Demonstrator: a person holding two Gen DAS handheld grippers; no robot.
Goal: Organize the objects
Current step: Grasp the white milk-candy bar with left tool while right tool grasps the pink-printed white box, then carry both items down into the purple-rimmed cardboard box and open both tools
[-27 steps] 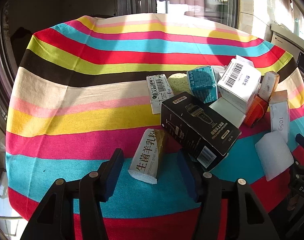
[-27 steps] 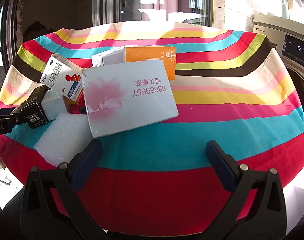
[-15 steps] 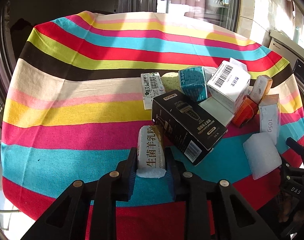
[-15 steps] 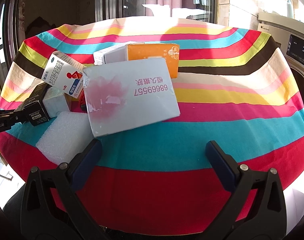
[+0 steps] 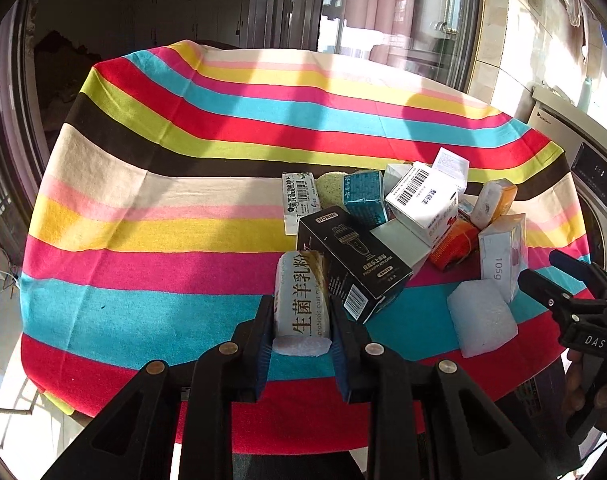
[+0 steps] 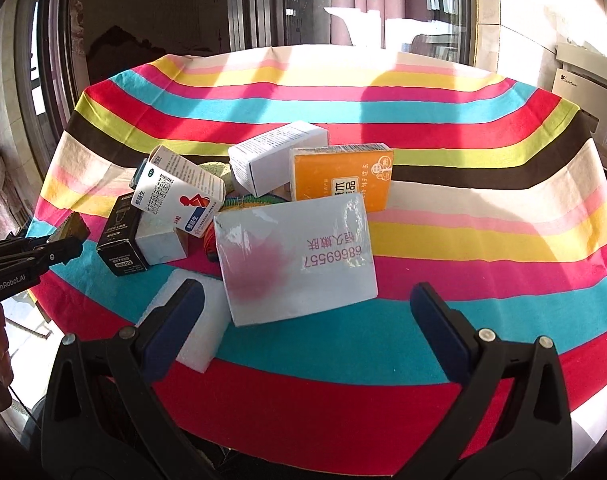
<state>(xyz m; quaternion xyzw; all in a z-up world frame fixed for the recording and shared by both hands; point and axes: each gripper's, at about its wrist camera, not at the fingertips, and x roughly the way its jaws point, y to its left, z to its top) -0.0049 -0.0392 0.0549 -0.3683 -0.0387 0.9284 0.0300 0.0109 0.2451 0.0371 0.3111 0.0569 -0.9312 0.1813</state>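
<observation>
My left gripper (image 5: 302,320) is shut on a white goat-milk-powder packet (image 5: 301,300) with gold Chinese print and holds it above the striped cloth (image 5: 143,208). A black shaver box (image 5: 351,256) lies just right of the packet. The pile behind holds a teal box (image 5: 363,196), a white barcode box (image 5: 423,196) and a white foam block (image 5: 481,320). My right gripper (image 6: 307,312) is open and empty, above the cloth in front of a pale blue flat box (image 6: 295,260). It also shows at the right edge of the left wrist view (image 5: 559,280).
An orange box (image 6: 341,178), a white box (image 6: 277,156) and a white medicine box (image 6: 179,196) lie behind the blue box. A washing machine (image 5: 583,152) stands to the right of the table. A dark window frame (image 6: 255,4) is beyond the far edge.
My left gripper closed on the milk-powder packet and lifted it back from the pile. The right gripper drew back and rose a little, still open.
</observation>
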